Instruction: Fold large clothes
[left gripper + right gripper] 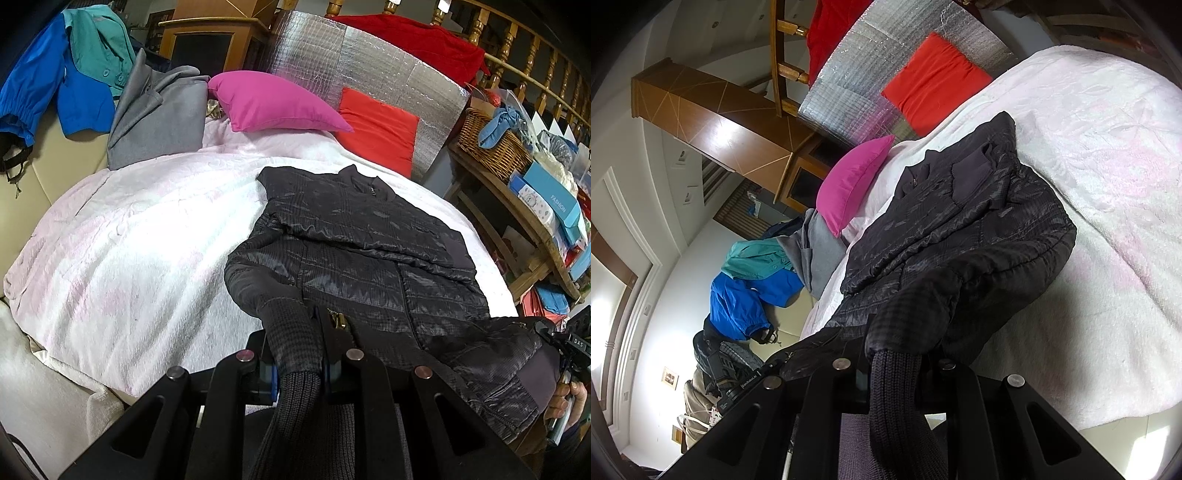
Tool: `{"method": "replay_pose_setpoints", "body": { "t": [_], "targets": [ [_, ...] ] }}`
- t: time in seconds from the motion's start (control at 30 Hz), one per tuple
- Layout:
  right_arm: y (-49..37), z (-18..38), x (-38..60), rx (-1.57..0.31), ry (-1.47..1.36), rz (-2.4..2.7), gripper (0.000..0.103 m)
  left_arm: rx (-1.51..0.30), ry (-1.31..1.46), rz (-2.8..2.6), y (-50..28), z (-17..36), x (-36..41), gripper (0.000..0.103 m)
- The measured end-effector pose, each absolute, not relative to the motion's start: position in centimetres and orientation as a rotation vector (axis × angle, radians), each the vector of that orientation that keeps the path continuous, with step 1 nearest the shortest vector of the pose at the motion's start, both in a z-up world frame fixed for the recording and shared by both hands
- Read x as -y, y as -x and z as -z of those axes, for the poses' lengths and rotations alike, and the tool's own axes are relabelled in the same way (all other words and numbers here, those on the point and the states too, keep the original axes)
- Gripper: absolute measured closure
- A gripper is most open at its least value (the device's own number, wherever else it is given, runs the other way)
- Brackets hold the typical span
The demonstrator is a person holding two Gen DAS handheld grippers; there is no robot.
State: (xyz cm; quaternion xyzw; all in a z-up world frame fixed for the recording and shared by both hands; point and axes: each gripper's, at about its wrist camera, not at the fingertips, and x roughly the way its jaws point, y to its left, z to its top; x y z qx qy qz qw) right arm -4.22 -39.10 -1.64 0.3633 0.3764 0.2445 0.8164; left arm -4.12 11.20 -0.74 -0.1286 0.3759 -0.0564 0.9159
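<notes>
Left tool (299,365) clenched on a ribbed knit cuff (295,398); right tool (897,369) likewise clamped on the other ribbed cuff (897,406). Spread across the white fleecy bed cover (129,240): black quilted jacket (362,251), collar toward the pillows, shiny and puffy. Plenty of bare cover open beside the jacket. Crowding the head end: silver foil panel (369,66), grey garment (159,118), magenta pillow (269,103), red pillow (380,129). Tight against the bed's edge: wooden shelf (491,192) with wicker basket (491,144).

Bright, even indoor light; sharp centres, strong fisheye bending, dark corners.
</notes>
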Motion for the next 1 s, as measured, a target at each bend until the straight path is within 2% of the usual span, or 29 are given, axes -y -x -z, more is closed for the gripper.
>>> {"method": "replay_pose_setpoints", "body": {
  "t": [0.57, 1.0],
  "targets": [
    [3.2, 0.8, 39.3, -0.781, -0.767, -0.527, 0.088, -0.763, 0.317, 0.168, 2.5, -0.8, -11.7, 0.085],
    [-4.2, -4.8, 39.4, -0.677, -0.696, -0.550, 0.088, -0.652, 0.279, 0.203, -5.4, -7.0, -10.3, 0.085]
  ]
}}
